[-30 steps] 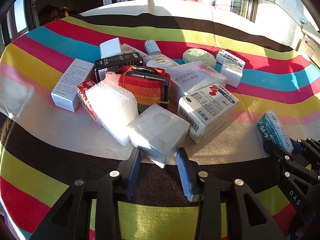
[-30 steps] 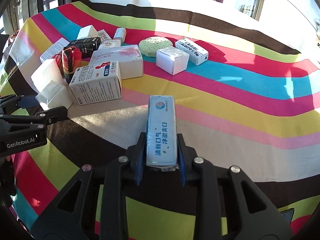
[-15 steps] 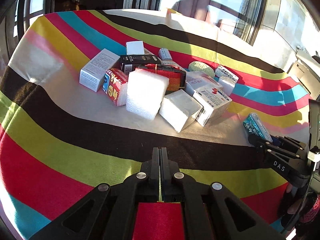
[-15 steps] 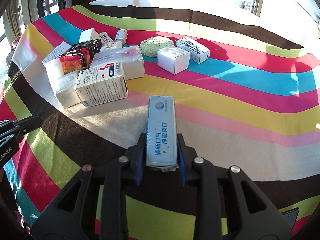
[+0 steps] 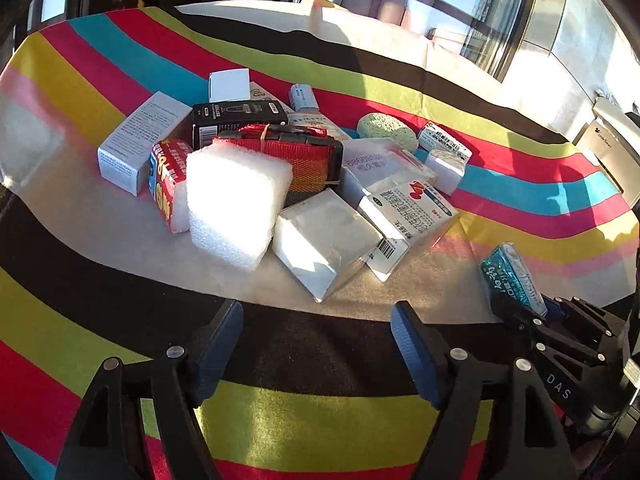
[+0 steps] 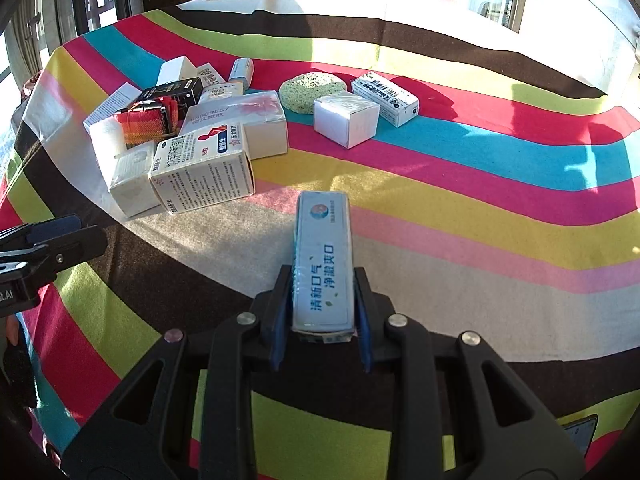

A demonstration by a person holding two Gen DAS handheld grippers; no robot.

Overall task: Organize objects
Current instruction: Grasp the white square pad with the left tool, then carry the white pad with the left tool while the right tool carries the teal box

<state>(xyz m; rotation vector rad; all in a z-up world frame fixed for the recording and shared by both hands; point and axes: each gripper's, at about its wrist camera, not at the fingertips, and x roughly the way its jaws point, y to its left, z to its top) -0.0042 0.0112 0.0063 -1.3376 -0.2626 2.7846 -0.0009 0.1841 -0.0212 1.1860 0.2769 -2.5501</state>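
**Two grippers over a striped bench, one loaded, one empty**

Two grippers work above a bench draped in a striped cloth [image 6: 480, 184]. The right gripper [image 6: 322, 316] has its jaws closed on a long pale-blue box [image 6: 323, 260], which points forward along the fingers and sits above the cream stripe; the left wrist view shows that box [image 5: 512, 278] off to the right, apart from the pile. The left gripper [image 5: 316, 344] has its jaws spread wide with nothing between them, hovering over the dark stripe just short of the cluster.

Nearest those open jaws lies a clear-wrapped white box [image 5: 326, 240], tilted and touching a white foam block [image 5: 236, 200] on its left and a white medicine carton with red marking [image 5: 408, 220] on its right. Behind the foam sits a red-orange woven strap bundle [image 5: 288, 156], with a black box [image 5: 236, 118] beyond it and a tall white carton [image 5: 140, 142] at the far left.

Farther back, set apart from the pile, a green porous stone [image 6: 310, 90] lies beside a small white cube box [image 6: 346, 120] and a barcode-printed carton [image 6: 386, 98].
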